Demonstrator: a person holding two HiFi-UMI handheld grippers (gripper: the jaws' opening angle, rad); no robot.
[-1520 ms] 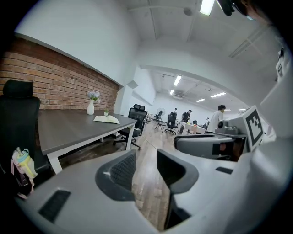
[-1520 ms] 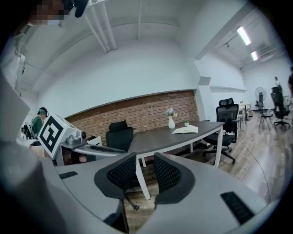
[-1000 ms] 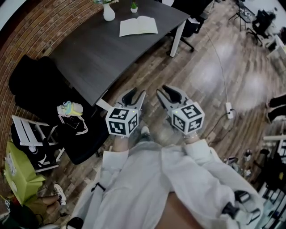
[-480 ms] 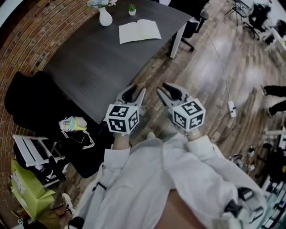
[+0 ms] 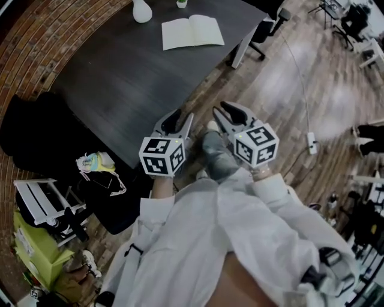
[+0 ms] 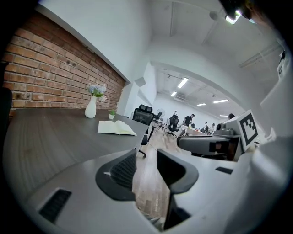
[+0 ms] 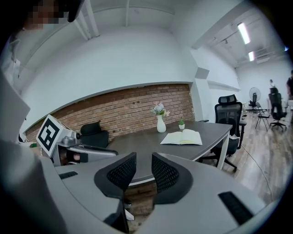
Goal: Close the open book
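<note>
Two grippers, both empty: left gripper [image 5: 180, 117] and right gripper [image 5: 221, 113] hold their jaws moderately apart, nothing between. Well apart from both, the open pale-paged book [image 5: 192, 32] lies flat on the dark grey wooden table [image 5: 120, 78], at its far end near a white ceramic vase [image 5: 141, 11].

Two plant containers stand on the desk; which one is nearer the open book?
The small pot with the green sprig, close by the open book; the tall white vase of flowers stands further off, toward the brick wall.
</note>
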